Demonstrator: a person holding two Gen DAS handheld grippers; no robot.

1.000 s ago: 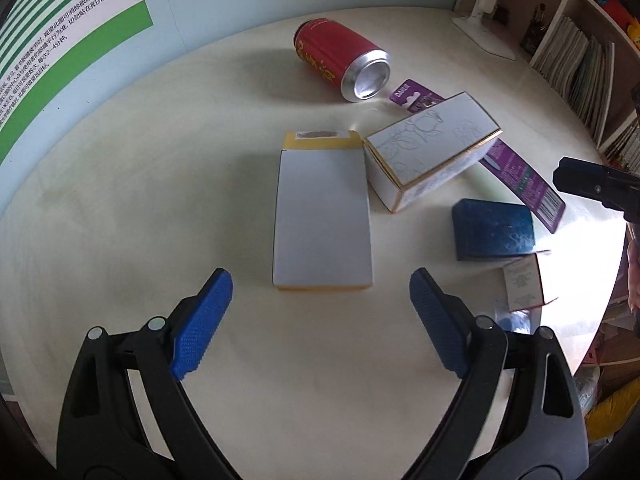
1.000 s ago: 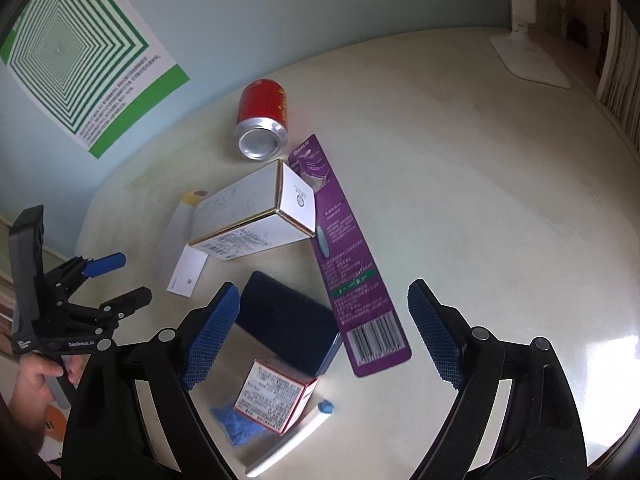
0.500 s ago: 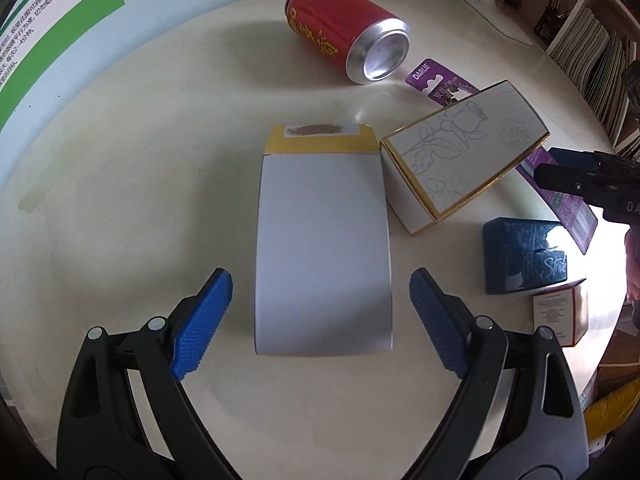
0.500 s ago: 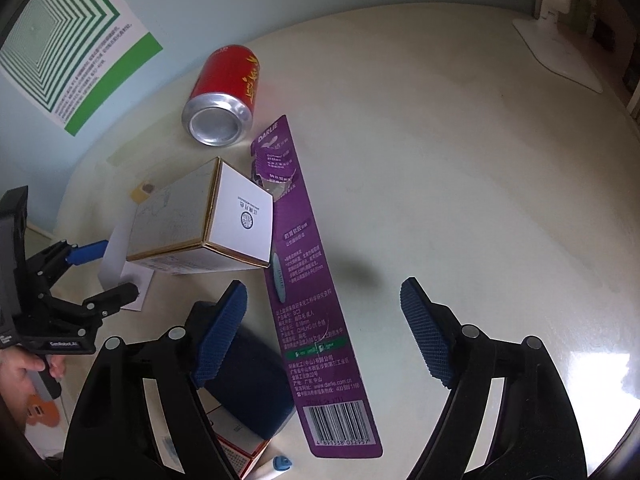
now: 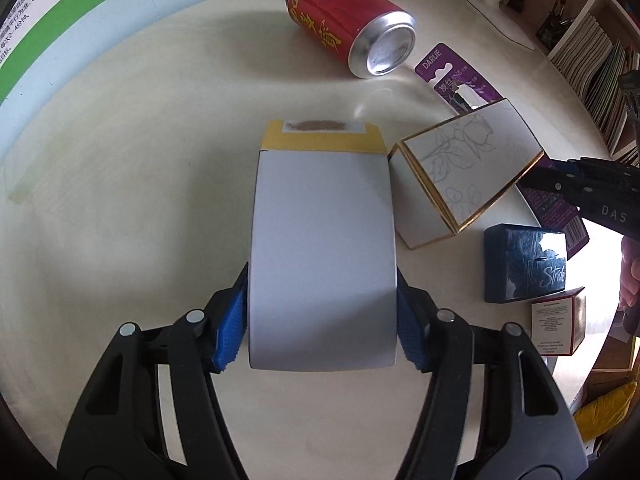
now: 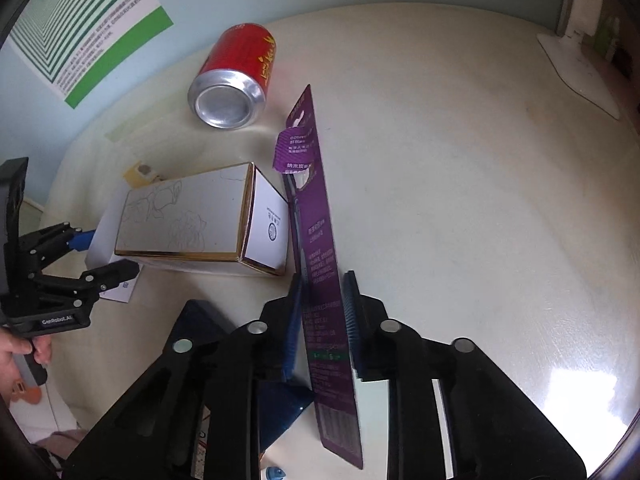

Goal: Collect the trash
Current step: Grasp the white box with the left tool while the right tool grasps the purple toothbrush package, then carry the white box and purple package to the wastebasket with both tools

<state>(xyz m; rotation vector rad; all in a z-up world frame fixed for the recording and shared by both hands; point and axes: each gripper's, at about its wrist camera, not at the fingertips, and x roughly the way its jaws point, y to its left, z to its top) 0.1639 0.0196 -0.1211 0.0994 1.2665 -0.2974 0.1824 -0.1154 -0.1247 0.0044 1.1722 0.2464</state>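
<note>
My left gripper (image 5: pixel 322 312) is shut on a flat grey box with a yellow flap (image 5: pixel 322 236), pads pressed on its two long sides near its close end. My right gripper (image 6: pixel 322 312) is shut on a long purple toothbrush card (image 6: pixel 316 224), which stands on edge between the pads. A red can (image 5: pixel 352 24) lies on its side at the far edge of the round cream table (image 5: pixel 140 160); it also shows in the right wrist view (image 6: pixel 236 76). A white box with gold trim (image 5: pixel 464 172) lies right of the grey box.
A dark blue gum box (image 5: pixel 524 264) and a small red-and-white carton (image 5: pixel 556 326) lie near the table's right edge. A white lamp base (image 6: pixel 580 72) stands at the far right. Bookshelves (image 5: pixel 592 40) stand behind the table, a green poster (image 6: pixel 76 28) hangs on the wall.
My left gripper moved forward and closed on the grey box. My right gripper moved forward and closed on the purple card, which now stands on edge instead of lying flat.
</note>
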